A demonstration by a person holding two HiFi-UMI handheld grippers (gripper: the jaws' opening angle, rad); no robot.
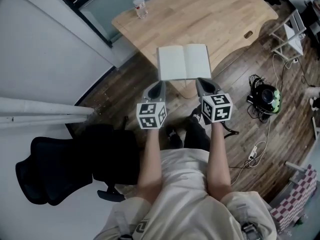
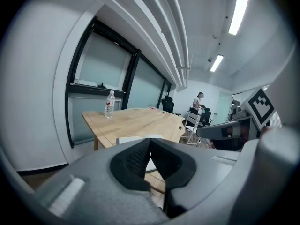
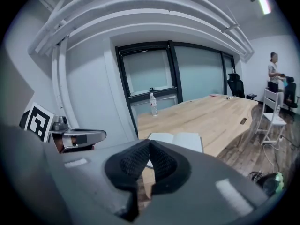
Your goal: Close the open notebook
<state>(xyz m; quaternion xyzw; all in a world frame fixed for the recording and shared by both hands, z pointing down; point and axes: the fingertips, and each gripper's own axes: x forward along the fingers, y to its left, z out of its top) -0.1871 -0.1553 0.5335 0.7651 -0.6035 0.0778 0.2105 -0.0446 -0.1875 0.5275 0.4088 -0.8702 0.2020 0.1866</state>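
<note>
Left gripper and right gripper are both pinched fully closed with nothing in them, side by side and just short of the table edge. Right past their tips, the notebook lies open and flat at the near edge of the wooden table. Way at the far end there's a water bottle standing upright.

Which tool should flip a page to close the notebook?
Right, marginally: the right tool points at the open white notebook's right page; the left tool sits by its left corner. Both shut.
</note>
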